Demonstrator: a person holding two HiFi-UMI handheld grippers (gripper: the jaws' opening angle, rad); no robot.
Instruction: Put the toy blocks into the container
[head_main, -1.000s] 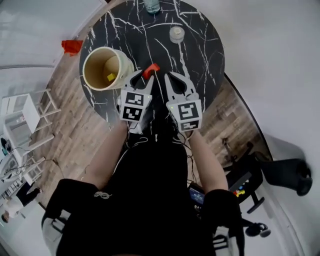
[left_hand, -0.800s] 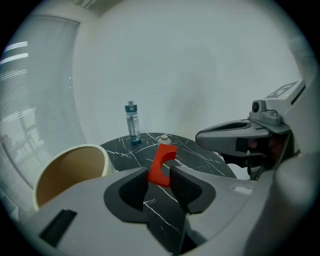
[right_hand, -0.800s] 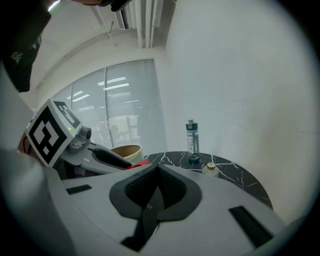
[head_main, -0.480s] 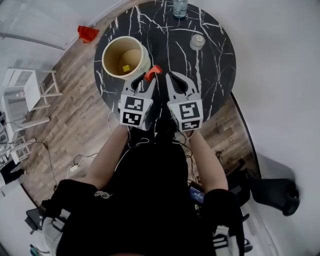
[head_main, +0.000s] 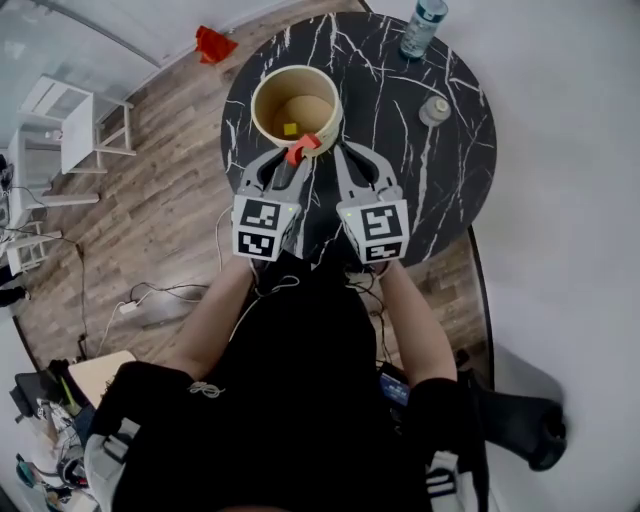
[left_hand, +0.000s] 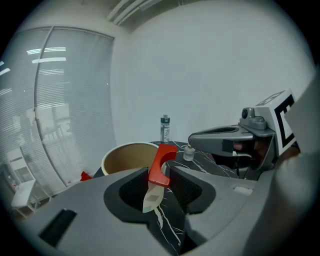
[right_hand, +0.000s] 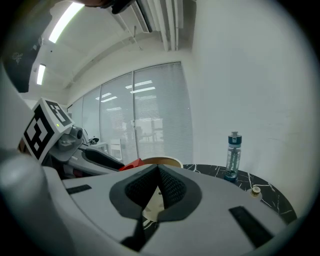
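Note:
A cream round container (head_main: 262, 100) stands on the black marble table (head_main: 440, 170), with a small yellow block (head_main: 290, 128) lying on its bottom. My left gripper (head_main: 291, 160) is shut on a red arch block (head_main: 301, 147), which hangs at the container's near rim. In the left gripper view the red block (left_hand: 163, 162) stands upright between the pads (left_hand: 186, 187), and the container (left_hand: 127, 156) is just behind it. My right gripper (head_main: 352, 156) is beside it on the right, shut with nothing in it. Its pads (right_hand: 170, 186) meet.
A water bottle (head_main: 424, 27) and a small capped jar (head_main: 434, 110) stand on the far right of the table. A red object (head_main: 214, 43) lies on the wooden floor, and white shelves (head_main: 75, 120) stand at the left. Cables trail on the floor.
Both grippers have risen and moved toward the container. The red block, still held by the left gripper, has gone from beside the container to its near rim.

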